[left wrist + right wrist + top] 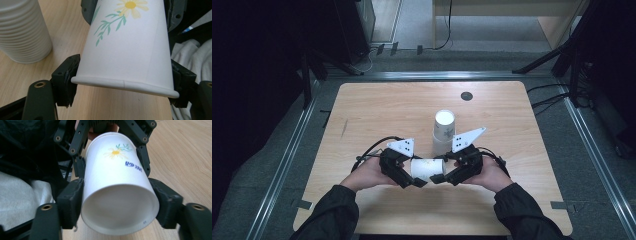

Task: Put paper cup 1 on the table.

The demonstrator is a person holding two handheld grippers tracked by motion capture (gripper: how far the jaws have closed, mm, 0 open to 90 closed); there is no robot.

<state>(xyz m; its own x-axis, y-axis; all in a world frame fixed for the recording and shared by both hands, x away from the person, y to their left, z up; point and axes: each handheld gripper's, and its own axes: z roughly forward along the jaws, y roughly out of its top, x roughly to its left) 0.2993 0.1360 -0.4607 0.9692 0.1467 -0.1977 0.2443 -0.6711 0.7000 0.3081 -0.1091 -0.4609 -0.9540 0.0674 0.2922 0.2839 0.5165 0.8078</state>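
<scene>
High view: paper cup [428, 169] lies level at 6 o'clock of the cup stack [444, 131], above the worktop [377, 107] | Left gripper view: left gripper [123, 83] jaws grasp its rim | Right gripper view: right gripper [120, 206] jaws flank the base; judged best: squeeze lightly, avoid crushing.

The paper cup [130, 50] is showing white, carrying a yellow daisy with green leaves and, in the right gripper view, blue lettering at about 4 o'clock from the flower. The stack of cups [444, 131] at 12 o'clock from it is looking white and ribbed, with small dark marks on its side in the high view, and the table [377, 110] is showing pale wood grain with a dark round spot [466, 96] toward 1 o'clock. Both the left gripper [414, 181] and the right gripper [439, 177] are appearing black, each topped by a white triangular plate with black dots, while the person's sleeves [334, 215] are looking black.
</scene>
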